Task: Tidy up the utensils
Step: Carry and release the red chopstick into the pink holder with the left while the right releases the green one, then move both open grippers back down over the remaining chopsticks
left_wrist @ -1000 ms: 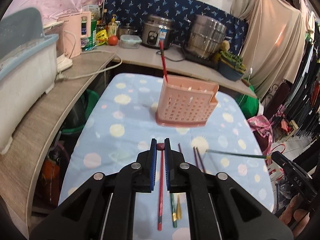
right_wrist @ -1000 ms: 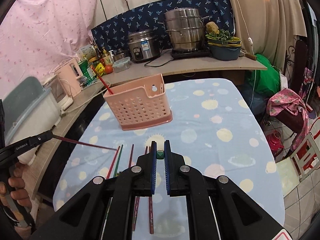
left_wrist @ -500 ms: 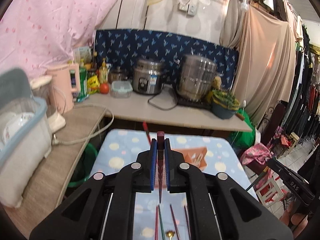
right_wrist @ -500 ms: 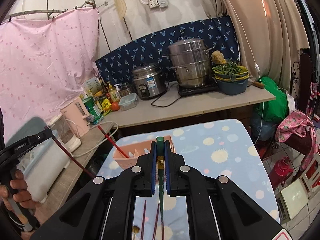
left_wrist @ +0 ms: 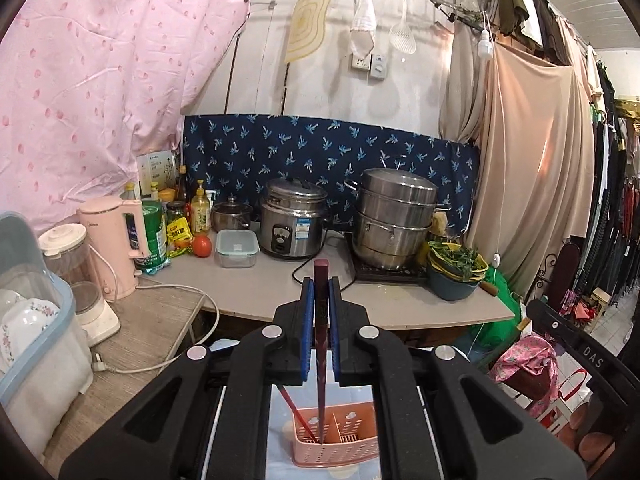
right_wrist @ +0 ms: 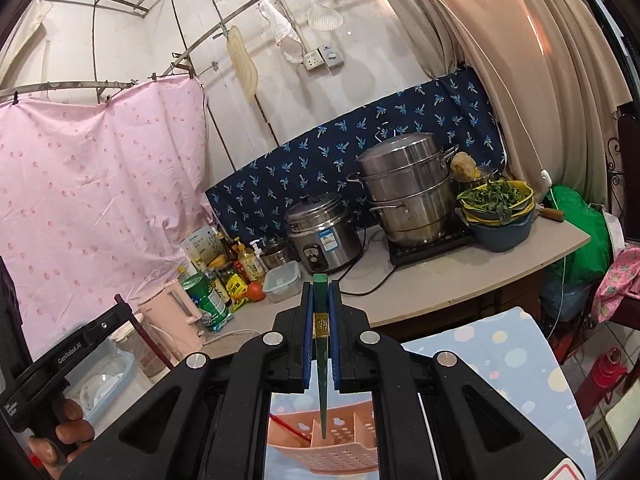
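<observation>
Below, perhaps unobstructed, pink holder point(left_wrist: 335, 442)

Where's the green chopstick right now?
In the right wrist view, the green chopstick is clamped upright in the right gripper, tip down over the pink caddy.

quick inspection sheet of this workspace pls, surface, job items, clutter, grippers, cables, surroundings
Surface: table in a blue dotted cloth.
Job's things: pink utensil holder with a red chopstick leaning inside; dark red chopstick and green chopstick, tips down over the holder.
Clutter: nothing seen on the visible cloth.
Grippers: left gripper shut on the dark red chopstick; right gripper shut on the green chopstick.
Cables: white cord across the side counter; black cord by the rice cooker.
Surroundings: steamer pot, pink kettle, bowl of greens.
</observation>
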